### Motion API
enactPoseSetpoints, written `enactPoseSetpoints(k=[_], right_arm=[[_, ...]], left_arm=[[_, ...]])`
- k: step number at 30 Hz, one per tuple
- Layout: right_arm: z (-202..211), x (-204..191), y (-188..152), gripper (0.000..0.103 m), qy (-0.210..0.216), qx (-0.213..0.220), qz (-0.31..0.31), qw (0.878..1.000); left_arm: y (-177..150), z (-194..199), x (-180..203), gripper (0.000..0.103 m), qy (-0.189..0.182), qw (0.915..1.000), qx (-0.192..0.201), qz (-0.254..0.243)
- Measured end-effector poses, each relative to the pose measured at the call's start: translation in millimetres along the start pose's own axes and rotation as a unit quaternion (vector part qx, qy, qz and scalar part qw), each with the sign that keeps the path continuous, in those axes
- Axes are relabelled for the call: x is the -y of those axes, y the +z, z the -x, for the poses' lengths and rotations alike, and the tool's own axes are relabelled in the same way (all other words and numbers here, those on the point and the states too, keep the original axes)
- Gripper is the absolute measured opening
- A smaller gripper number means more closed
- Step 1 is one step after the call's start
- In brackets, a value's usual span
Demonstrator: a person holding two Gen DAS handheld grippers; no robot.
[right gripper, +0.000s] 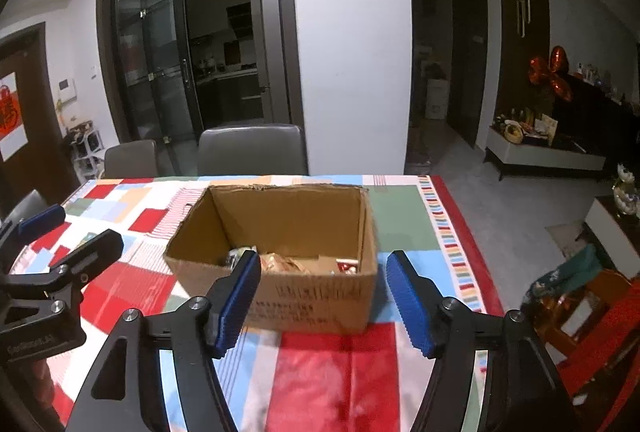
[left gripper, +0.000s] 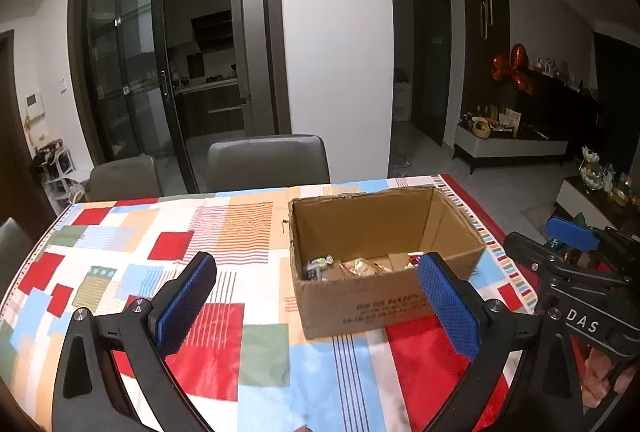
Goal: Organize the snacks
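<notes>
Tilting downward over the patterned tablecloth point(left gripper: 224, 332), both grippers hover near the table's front edge. The left gripper point(left gripper: 316, 308) gapes wide with nothing between its pads; the right gripper point(right gripper: 326, 302) stands parted and empty. Snacks point(right gripper: 288, 264) lie inside the cardboard box point(right gripper: 320, 296) just beyond them.

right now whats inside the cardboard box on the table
The cardboard box is open-topped and holds a few wrapped snacks on its floor: pale and golden wrappers, plus a red-and-white one. Its near wall hides the front of the floor, so anything there cannot be seen.
</notes>
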State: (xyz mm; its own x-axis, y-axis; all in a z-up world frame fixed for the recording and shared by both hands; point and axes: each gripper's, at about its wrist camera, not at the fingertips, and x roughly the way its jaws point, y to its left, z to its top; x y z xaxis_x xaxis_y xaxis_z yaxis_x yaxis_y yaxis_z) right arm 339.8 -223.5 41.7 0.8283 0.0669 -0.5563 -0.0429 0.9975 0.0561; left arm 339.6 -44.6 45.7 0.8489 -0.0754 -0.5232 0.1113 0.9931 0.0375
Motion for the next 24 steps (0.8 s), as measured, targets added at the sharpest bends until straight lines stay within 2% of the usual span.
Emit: enactPoseSetpoints(k=[1, 3, 8, 11, 18, 24], right_arm=[[7.1, 0.2, -1.7, 0.073, -0.001, -0.001, 0.000, 1.000], [18.0, 0.2, -5.1, 0.078, -0.004, 0.000, -0.001, 1.000], [48.7, -3.2, -19.2, 0.078, -0.004, 0.008, 0.001, 1.000], [60.9, -3.8, -26.3, 0.084, -0.008, 0.006, -0.003, 1.000], [90.9, -1.5, -48.7, 0.084, -0.013, 0.007, -0.005, 1.000], [116.6, -1.0, -67.4, 0.084, -0.028, 0.025, -0.001, 0.999]], left_arm=[[-1.3, 4.0, -0.1, 0.103, -0.002, 1.0000, -0.001, 0.002], [-6.3, 16.0, 0.2, 0.103, -0.005, 1.0000, 0.000, 0.003], [-19.6, 43.8, 3.5, 0.103, -0.003, 1.0000, 0.006, 0.000], [-28.7, 61.9, 4.5, 0.103, -0.002, 0.9999, 0.012, -0.004], [-47.1, 91.2, 5.3, 0.103, -0.011, 0.9998, 0.017, 0.001], [-61.8, 109.4, 7.8, 0.103, -0.016, 0.9997, 0.017, 0.005]])
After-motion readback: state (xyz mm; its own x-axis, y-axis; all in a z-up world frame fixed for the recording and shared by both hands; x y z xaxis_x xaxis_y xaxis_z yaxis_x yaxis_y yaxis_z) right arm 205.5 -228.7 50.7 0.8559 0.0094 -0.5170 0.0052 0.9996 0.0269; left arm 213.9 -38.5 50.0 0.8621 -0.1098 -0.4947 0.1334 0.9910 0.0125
